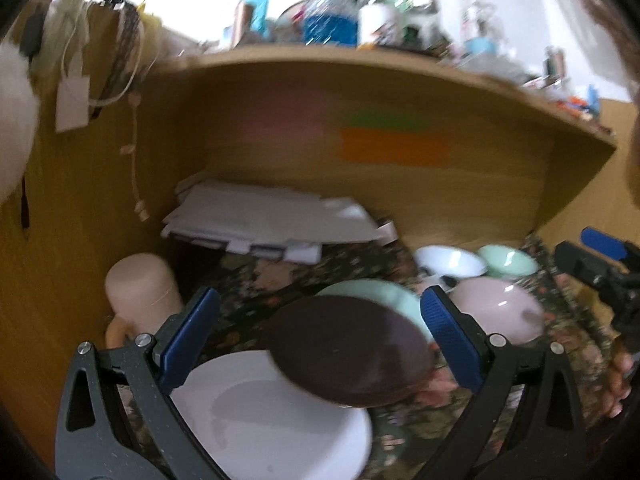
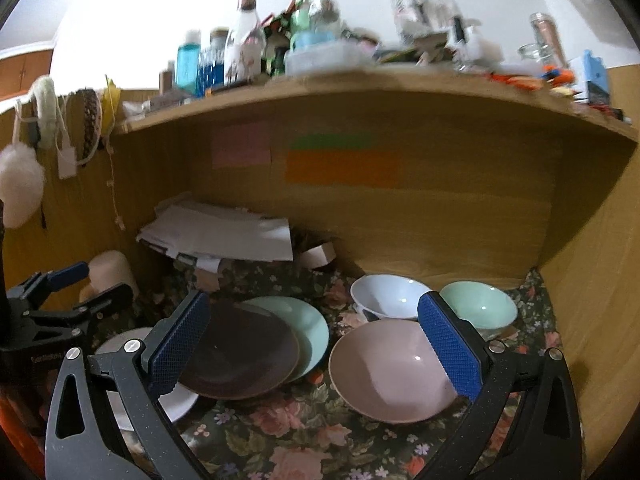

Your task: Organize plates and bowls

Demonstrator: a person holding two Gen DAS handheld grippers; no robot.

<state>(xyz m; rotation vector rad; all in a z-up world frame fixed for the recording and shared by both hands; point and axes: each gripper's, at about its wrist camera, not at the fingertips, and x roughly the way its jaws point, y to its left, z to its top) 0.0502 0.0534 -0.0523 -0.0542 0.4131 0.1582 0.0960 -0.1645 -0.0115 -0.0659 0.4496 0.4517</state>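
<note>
Three overlapping plates lie on the floral cloth: a dark brown plate point(image 1: 352, 352) point(image 2: 240, 352) sits on top of a white plate point(image 1: 272, 412) point(image 2: 116, 346) and a mint plate point(image 1: 372, 294) point(image 2: 308, 328). To their right stand a pink bowl point(image 1: 500, 308) point(image 2: 384, 368), a white bowl point(image 1: 450, 262) point(image 2: 386, 296) and a mint bowl point(image 1: 508, 260) point(image 2: 480, 306). My left gripper point(image 1: 320, 300) point(image 2: 100, 280) hovers open above the plates. Also open, my right gripper point(image 2: 314, 300) point(image 1: 592, 254) hangs between the plates and the pink bowl. Neither holds anything.
A beige cup point(image 1: 140, 292) point(image 2: 110, 268) stands at the left wall. A stack of papers point(image 1: 272, 216) point(image 2: 220, 232) lies at the back under a wooden shelf point(image 2: 320, 88) loaded with bottles. Wooden walls close in the left, back and right.
</note>
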